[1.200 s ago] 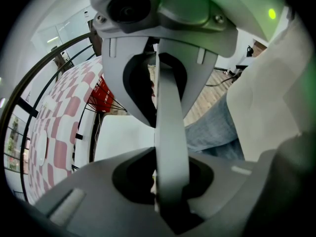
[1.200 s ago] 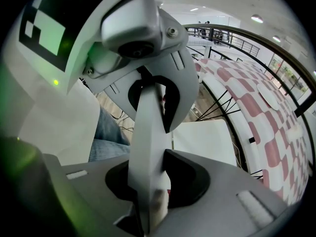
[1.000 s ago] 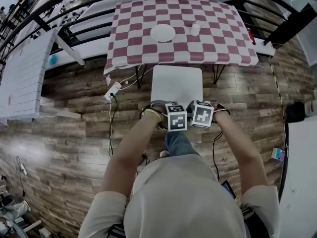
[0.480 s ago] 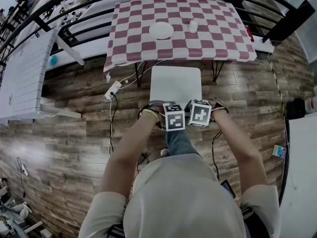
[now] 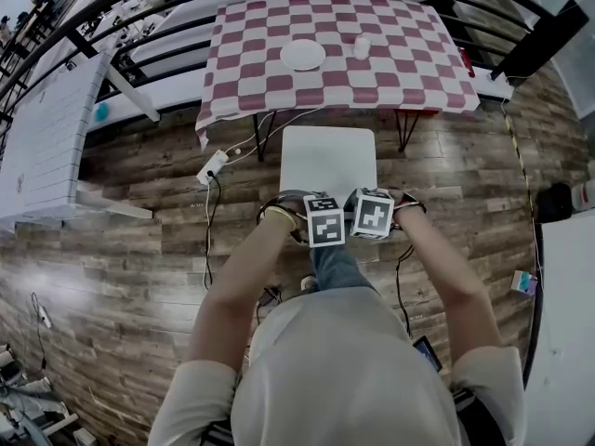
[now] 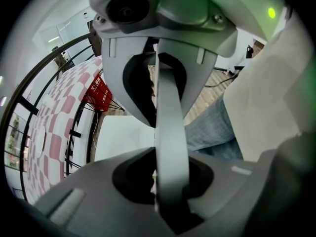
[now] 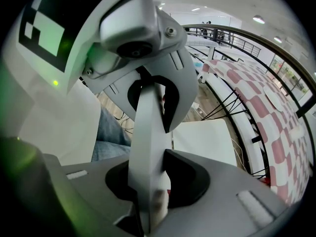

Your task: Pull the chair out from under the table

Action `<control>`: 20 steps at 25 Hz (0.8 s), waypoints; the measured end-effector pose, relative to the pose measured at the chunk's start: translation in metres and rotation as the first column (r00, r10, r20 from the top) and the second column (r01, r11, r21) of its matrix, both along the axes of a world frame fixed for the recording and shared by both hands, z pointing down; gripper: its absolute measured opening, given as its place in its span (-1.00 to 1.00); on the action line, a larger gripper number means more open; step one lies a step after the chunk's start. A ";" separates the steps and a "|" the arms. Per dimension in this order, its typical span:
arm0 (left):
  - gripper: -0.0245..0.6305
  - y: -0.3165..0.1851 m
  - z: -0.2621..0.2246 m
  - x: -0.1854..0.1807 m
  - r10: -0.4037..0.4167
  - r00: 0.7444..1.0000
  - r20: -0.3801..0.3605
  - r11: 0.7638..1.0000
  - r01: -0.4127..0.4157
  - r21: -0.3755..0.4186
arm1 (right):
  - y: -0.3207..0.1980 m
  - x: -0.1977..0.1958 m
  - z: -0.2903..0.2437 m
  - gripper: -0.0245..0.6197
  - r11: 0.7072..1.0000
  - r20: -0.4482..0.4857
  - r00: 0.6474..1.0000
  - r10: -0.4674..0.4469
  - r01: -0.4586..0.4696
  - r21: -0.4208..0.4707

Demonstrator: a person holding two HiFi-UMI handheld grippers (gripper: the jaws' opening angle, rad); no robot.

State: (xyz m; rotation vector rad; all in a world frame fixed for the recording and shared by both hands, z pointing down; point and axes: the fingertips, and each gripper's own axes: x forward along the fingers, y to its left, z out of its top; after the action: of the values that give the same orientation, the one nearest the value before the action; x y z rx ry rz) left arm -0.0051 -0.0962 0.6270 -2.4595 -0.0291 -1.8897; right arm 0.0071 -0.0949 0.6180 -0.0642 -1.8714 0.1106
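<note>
The white chair (image 5: 327, 161) stands on the wood floor with its seat out from under the red-and-white checked table (image 5: 409, 63). Both grippers sit side by side on the top rail of its back, at the seat's near edge. My left gripper (image 5: 322, 217) is shut on the chair's pale back rail (image 6: 170, 132), which runs straight between its jaws (image 6: 165, 179). Just to its right, my right gripper (image 5: 372, 214) clamps the same rail (image 7: 148, 127), which again passes between the jaws (image 7: 148, 181). The marker cubes hide the fingertips in the head view.
A white plate (image 5: 303, 56) and a small cup (image 5: 363, 48) rest on the table. A power strip (image 5: 212, 167) with cables lies on the floor left of the chair. A black railing (image 5: 112, 26) curves behind the table, and a white table (image 5: 46, 137) stands at the left.
The chair has slid a little farther from the table, toward the person, with both grippers still clamped on its back. The gap between seat and tablecloth edge has widened slightly.
</note>
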 end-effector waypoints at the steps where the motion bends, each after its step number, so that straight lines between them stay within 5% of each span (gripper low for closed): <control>1: -0.69 0.002 0.000 0.000 -0.001 1.000 0.000 1.000 0.001 0.000 | 0.002 0.000 0.000 -0.66 1.000 -0.001 1.000 0.000 0.000 0.000; 20: -0.69 0.032 -0.001 -0.004 -0.037 0.999 -0.002 0.999 0.037 -0.017 | 0.031 -0.004 0.000 -0.66 1.000 0.001 1.000 -0.010 0.010 0.004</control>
State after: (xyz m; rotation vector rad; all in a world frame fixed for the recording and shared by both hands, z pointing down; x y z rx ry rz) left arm -0.0086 -0.0642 0.6265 -2.4909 0.0002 -1.9088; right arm 0.0032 -0.0637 0.6178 -0.0716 -1.8722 0.0999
